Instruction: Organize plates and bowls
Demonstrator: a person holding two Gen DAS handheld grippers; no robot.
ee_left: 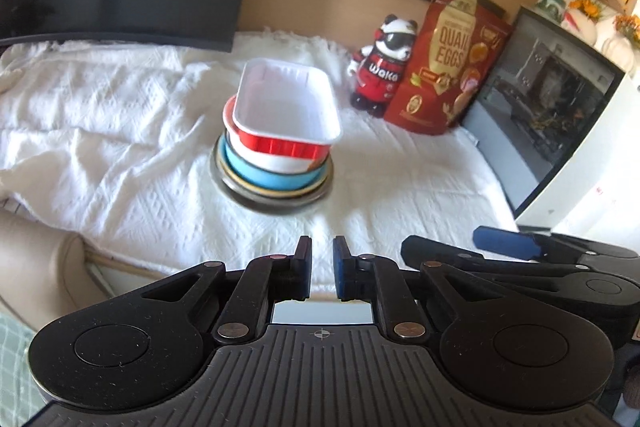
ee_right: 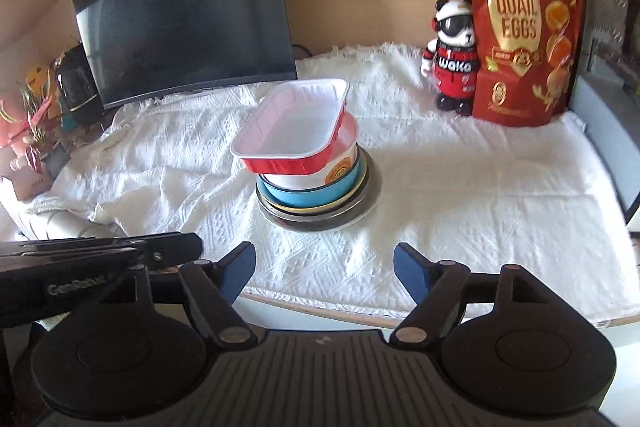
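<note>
One stack stands mid-table on the white cloth: a red rectangular tray with a white inside [ee_left: 286, 103] [ee_right: 294, 125] on top, tilted, over a white bowl [ee_right: 340, 163], a blue bowl [ee_left: 268, 177] [ee_right: 308, 193], and plates [ee_left: 272, 201] [ee_right: 320, 217]. My left gripper [ee_left: 322, 269] is empty with its jaws nearly shut, near the table's front edge, short of the stack. My right gripper [ee_right: 324, 271] is open and empty, also at the front edge. Each gripper shows at the side of the other's view.
A dark monitor [ee_right: 184, 15] stands at the back left. A panda figure [ee_right: 454, 63] and a red quail-egg bag [ee_right: 520, 35] stand at the back right, beside a white appliance [ee_left: 560, 131]. A plant [ee_right: 32, 123] sits far left.
</note>
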